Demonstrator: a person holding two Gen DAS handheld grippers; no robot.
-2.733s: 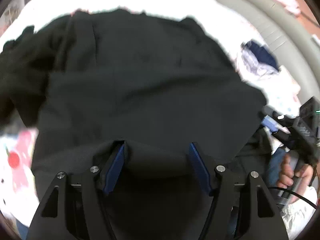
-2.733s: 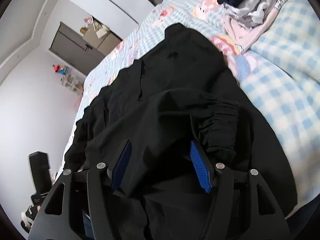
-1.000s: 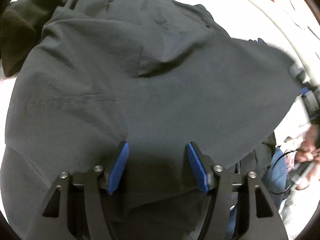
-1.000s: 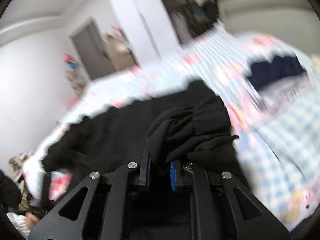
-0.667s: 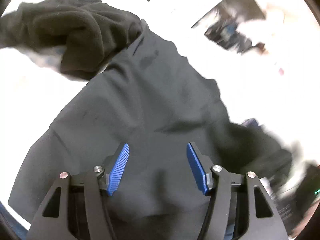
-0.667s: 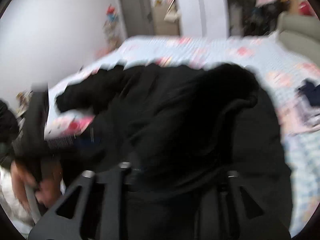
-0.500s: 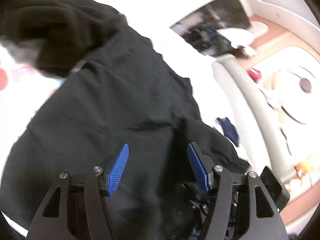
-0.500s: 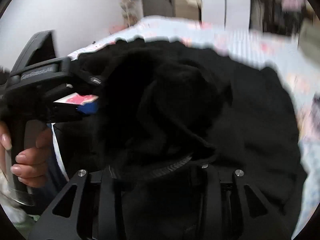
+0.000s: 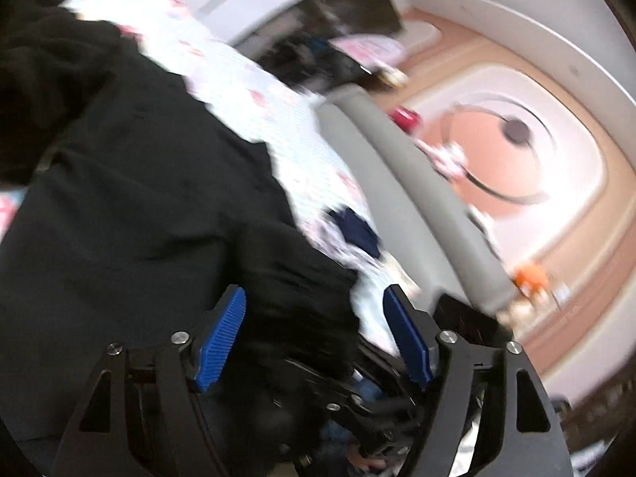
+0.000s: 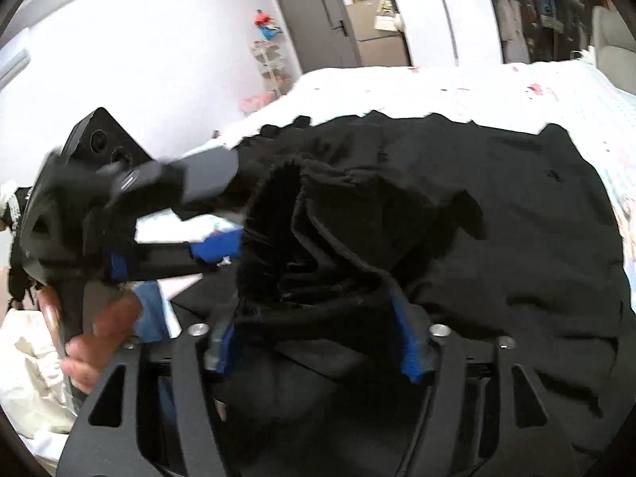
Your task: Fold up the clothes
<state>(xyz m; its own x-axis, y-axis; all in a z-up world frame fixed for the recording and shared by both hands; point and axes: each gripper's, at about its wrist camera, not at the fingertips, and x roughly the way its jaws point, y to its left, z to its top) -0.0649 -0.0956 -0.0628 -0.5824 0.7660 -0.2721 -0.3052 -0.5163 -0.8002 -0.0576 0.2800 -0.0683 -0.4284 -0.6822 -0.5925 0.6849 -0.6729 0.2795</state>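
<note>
A black jacket (image 10: 516, 218) lies spread on the bed, and it fills the left of the left wrist view as the jacket (image 9: 119, 198). A bunched black sleeve end (image 10: 338, 230) rises between the wide-apart blue pads of my right gripper (image 10: 316, 342), which is open with cloth draped across it. My left gripper (image 9: 314, 334) is open too, with the same bunch (image 9: 302, 290) between its pads. In the right wrist view the left gripper (image 10: 226, 210) reaches in from the left, its fingers on either side of the bunch's edge.
A hand (image 10: 99, 334) holds the left tool's handle. The bed sheet (image 10: 437, 83) is pale with pink prints. A grey padded headboard (image 9: 397, 167) runs along the bed, with a small clothes pile (image 9: 353, 226) beside it. A grey door (image 10: 314, 20) stands at the back.
A second ago my right gripper was shut on the bunched sleeve; now its pads stand wide apart. The left gripper has swung over beside the right one, up to the same bunch.
</note>
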